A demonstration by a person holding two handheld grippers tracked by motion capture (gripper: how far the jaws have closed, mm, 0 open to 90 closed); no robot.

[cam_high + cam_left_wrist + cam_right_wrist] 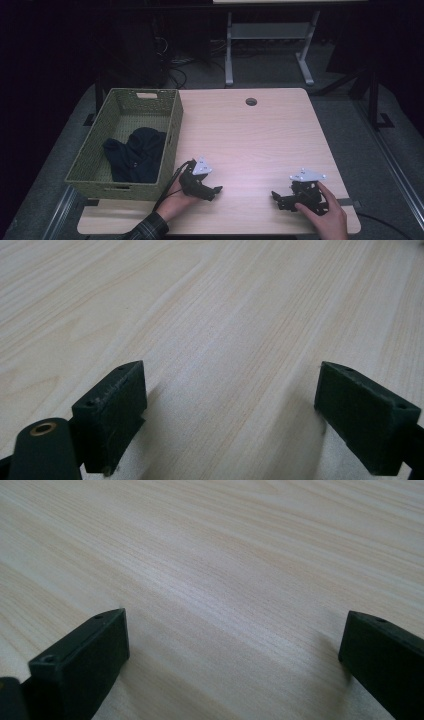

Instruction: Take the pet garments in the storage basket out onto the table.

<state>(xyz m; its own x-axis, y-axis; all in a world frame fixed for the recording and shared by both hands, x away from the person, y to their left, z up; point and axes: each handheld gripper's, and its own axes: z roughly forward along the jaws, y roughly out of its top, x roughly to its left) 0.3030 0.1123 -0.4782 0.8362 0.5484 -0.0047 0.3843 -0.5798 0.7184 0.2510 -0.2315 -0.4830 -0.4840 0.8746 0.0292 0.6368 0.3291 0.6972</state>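
Observation:
My left gripper (216,191) rests on the pale wood table (250,140) near its front edge, held by a hand in a plaid sleeve. Its jaws stand wide apart over bare wood, as the left gripper view (227,415) shows. My right gripper (276,198) lies low on the table at the front right, a hand on it. Its jaws point left and are spread wide with only tabletop between them in the right gripper view (232,665). A green woven basket (172,130) stands at the table's left with dark clothing (136,155) bundled inside.
A round cable hole (251,101) sits near the table's far edge. Beyond the table stand a grey desk frame (270,45) and cables on a dark floor. A black cable (167,192) trails from the left gripper beside the basket.

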